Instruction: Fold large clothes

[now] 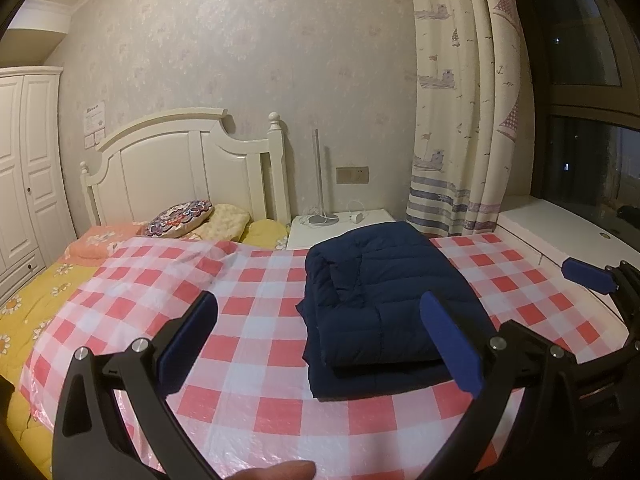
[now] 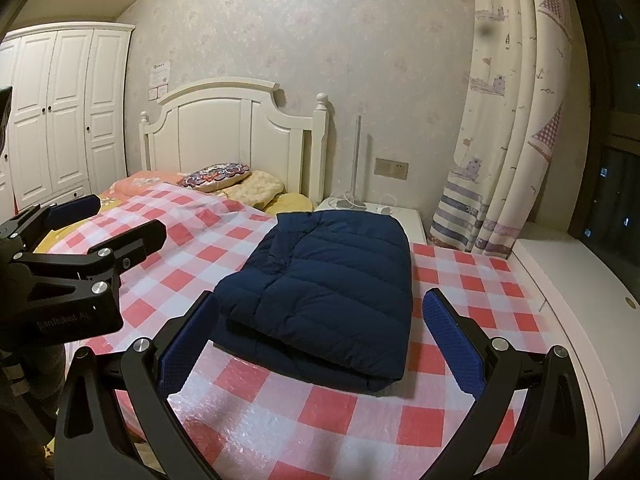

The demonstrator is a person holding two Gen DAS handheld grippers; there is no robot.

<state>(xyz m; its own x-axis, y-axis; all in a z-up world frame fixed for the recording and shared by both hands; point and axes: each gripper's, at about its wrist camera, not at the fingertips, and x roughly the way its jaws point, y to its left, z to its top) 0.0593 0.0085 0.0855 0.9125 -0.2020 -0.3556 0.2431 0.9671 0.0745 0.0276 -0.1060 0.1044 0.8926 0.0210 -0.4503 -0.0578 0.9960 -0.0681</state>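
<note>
A dark navy puffer jacket [image 1: 384, 300] lies folded into a neat rectangle on the red-and-white checked sheet [image 1: 248, 312] that covers the bed. It also shows in the right wrist view [image 2: 332, 292]. My left gripper [image 1: 320, 340] is open and empty, held above the sheet just in front of the jacket's near left edge. My right gripper [image 2: 320, 340] is open and empty, held in front of the jacket's near edge. The left gripper shows from the side in the right wrist view [image 2: 120, 220]. One right fingertip [image 1: 588, 276] shows at the right edge of the left wrist view.
Pillows [image 1: 180, 220] and a white headboard [image 1: 180, 168] stand at the bed's far end. A white nightstand [image 1: 340, 228] with a lamp base sits beside it. A curtain [image 1: 460, 120], a white window ledge [image 1: 560, 228] and a wardrobe [image 2: 68, 112] flank the bed.
</note>
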